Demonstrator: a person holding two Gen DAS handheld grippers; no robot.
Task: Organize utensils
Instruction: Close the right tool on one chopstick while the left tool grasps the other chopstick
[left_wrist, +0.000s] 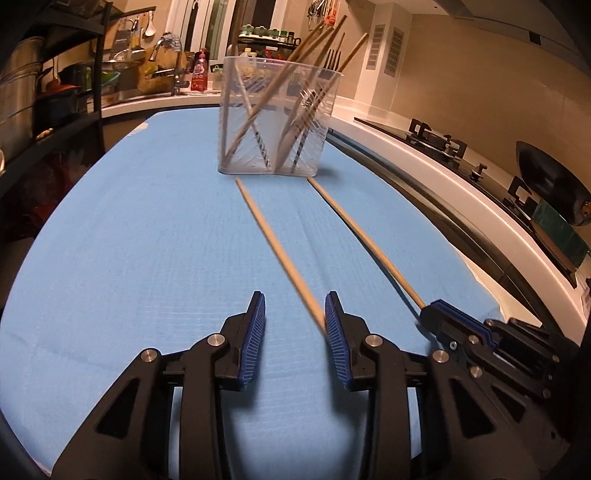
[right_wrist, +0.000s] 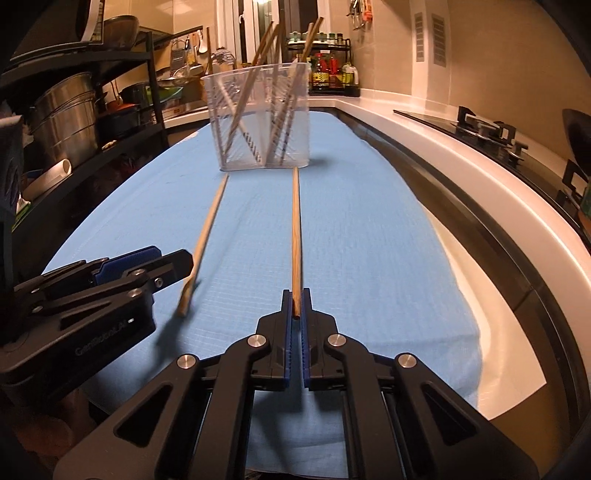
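Right gripper (right_wrist: 294, 301): pads pressed together, pinching near end of one chopstick (right_wrist: 295, 236); stick runs straight ahead, far tip just short of the holder (right_wrist: 258, 122), prob. lined up for dropping in.
Left gripper (left_wrist: 294, 321): jaws spread partway; second chopstick (left_wrist: 273, 243) lies betw. them, blurred, near end against the right-side pad (left_wrist: 334, 328) only, so not gripped. Reads as let go or slipped; can't tell which.
Holder: clear plastic, two compartments, stands on blue cloth (left_wrist: 129, 229) at far end; sticks inside lean on rim since taller than the walls.
Count: 2 chopsticks outside holder; several inside, approx 6, some overlap; 2 grippers; 1 holder.
Task status, judged: nearly done, these 2 left.
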